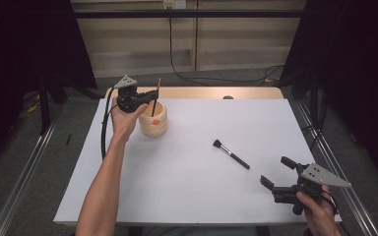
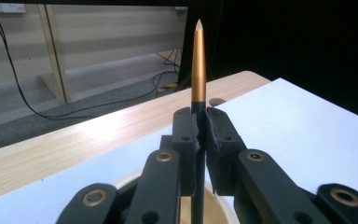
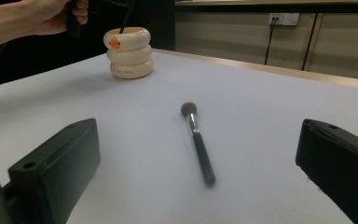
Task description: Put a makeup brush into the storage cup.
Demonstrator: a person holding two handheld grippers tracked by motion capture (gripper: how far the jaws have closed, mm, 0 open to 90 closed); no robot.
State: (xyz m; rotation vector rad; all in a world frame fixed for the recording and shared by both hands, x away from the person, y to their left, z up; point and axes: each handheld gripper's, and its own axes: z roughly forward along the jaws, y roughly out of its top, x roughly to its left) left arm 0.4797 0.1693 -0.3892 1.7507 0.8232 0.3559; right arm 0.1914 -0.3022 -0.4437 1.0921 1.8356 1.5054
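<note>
holder (image 3: 128,52): orange mark | small print below: unreadable

A white sheet (image 1: 187,187) covers the wooden table (image 1: 202,93); black cables (image 1: 187,76) trail across the grey floor (image 1: 29,162) beyond.

The lower end of the gold-tipped brush (image 2: 198,70) is hidden inside the cream holder (image 1: 153,119), whose rim (a pale arc) is cut off by the bottom edge in the left gripper view. The holder's small orange mark (image 3: 115,44) is too small to read.
</note>
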